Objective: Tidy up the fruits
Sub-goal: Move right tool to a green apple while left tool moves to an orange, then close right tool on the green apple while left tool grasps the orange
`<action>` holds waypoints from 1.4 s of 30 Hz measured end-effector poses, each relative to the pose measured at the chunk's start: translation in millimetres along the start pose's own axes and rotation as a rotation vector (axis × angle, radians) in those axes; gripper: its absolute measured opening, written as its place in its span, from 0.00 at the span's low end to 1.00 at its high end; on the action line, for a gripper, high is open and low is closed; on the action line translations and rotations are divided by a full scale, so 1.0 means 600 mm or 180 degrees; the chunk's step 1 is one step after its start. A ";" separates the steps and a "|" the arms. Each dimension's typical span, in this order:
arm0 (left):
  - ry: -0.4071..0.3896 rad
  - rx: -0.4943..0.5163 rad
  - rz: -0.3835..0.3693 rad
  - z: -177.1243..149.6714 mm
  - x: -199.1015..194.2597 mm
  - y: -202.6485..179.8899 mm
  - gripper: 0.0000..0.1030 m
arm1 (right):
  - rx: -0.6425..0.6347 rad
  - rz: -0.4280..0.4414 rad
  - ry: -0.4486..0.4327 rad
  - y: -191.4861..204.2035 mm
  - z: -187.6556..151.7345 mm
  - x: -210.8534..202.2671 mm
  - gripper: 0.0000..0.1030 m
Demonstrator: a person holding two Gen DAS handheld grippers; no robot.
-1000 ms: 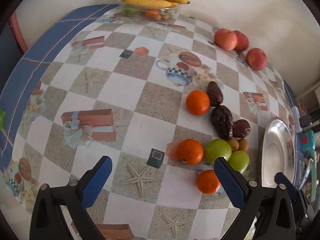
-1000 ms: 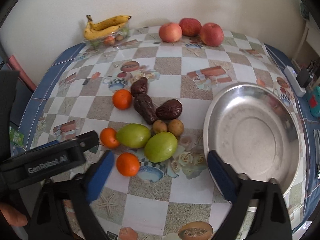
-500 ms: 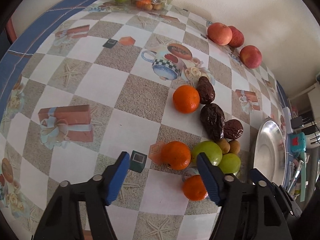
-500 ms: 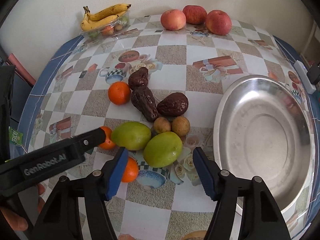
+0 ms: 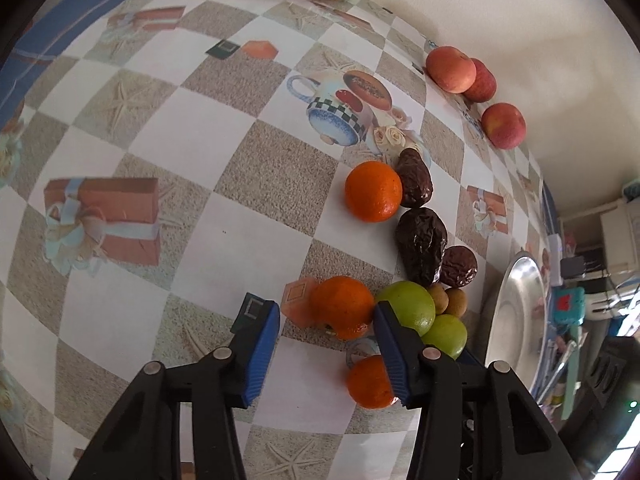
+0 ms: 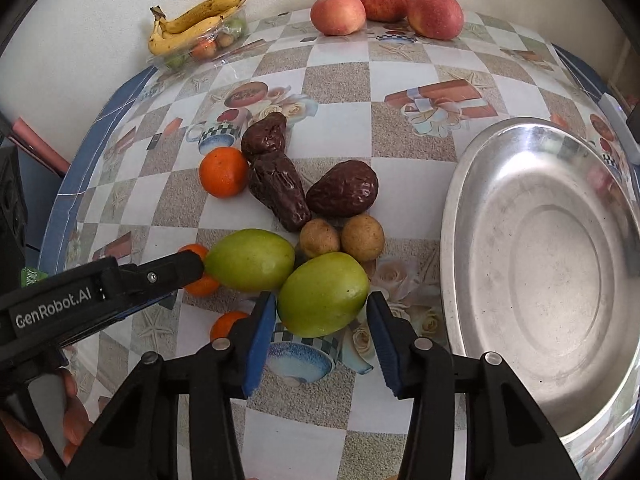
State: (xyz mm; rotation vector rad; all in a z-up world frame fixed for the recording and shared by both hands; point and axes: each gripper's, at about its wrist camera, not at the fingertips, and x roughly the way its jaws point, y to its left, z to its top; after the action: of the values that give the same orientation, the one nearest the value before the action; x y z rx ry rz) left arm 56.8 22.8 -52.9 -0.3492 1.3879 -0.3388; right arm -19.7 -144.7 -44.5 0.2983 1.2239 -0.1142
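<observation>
Fruits between both parted claws: left claw (image 5: 326, 316), "GenRobot.AI", around orange (image 5: 342, 306); right claw (image 6: 321, 318) around green fruit (image 6: 323, 294).

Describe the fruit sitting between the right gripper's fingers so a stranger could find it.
Start at the big steel bowl on the checkered table. Just left of it lies a fruit cluster; the green fruit nearest the camera is the one, between the open right gripper. Its green twin lies farther left.

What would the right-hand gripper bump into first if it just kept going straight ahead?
Most likely the green fruit between the right gripper's open fingers; it lies directly ahead, nothing before it. Behind it sit two small brown fruits.
</observation>
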 end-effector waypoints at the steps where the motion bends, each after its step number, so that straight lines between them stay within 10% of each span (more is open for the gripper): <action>1: 0.0011 -0.0038 -0.0033 0.000 0.001 0.003 0.49 | 0.0000 0.0002 0.0005 0.000 0.000 0.001 0.47; 8: 0.0041 -0.0122 -0.0230 -0.001 0.001 0.005 0.31 | 0.0000 0.0010 0.0015 0.002 0.001 0.003 0.47; 42: -0.0253 -0.0478 -0.0075 0.009 -0.043 0.048 0.30 | -0.0113 0.0081 0.0012 0.007 -0.008 -0.001 0.52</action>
State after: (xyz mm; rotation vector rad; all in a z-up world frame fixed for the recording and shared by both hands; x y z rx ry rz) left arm 59.2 60.2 -41.6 -0.4979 1.3353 -0.2382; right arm -23.0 -139.1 -44.9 0.2832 1.2243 -0.0699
